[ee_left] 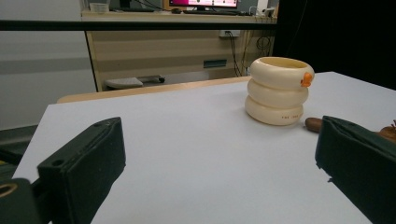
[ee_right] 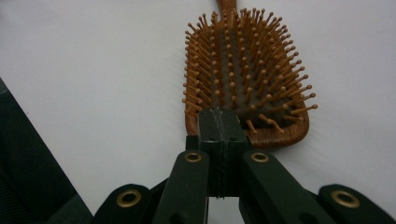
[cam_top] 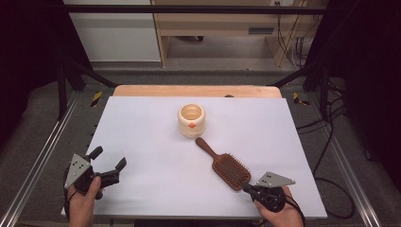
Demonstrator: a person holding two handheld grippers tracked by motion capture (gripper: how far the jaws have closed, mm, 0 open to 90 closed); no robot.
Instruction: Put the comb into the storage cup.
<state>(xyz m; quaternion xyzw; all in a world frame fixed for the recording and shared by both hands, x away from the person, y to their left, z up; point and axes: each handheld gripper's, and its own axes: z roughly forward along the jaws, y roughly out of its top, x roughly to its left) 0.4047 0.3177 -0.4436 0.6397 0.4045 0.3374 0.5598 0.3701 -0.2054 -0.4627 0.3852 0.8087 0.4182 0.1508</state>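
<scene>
Right gripper view showed the right gripper (ee_right: 219, 122) clenched empty at the wooden hairbrush (ee_right: 243, 70); high view showed the left gripper (cam_top: 109, 163) released.

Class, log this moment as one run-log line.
left gripper: open, idle | right gripper: shut, at brown wooden paddle hairbrush | cream ringed cup: upright

The high view looked forward and down from above the person's side over the whole surface (cam_top: 156, 142). The left gripper view sat low, facing across to the cup (ee_left: 279, 91); the right gripper view looked closely down on the hairbrush (ee_right: 245, 74), both visible from above.
</scene>
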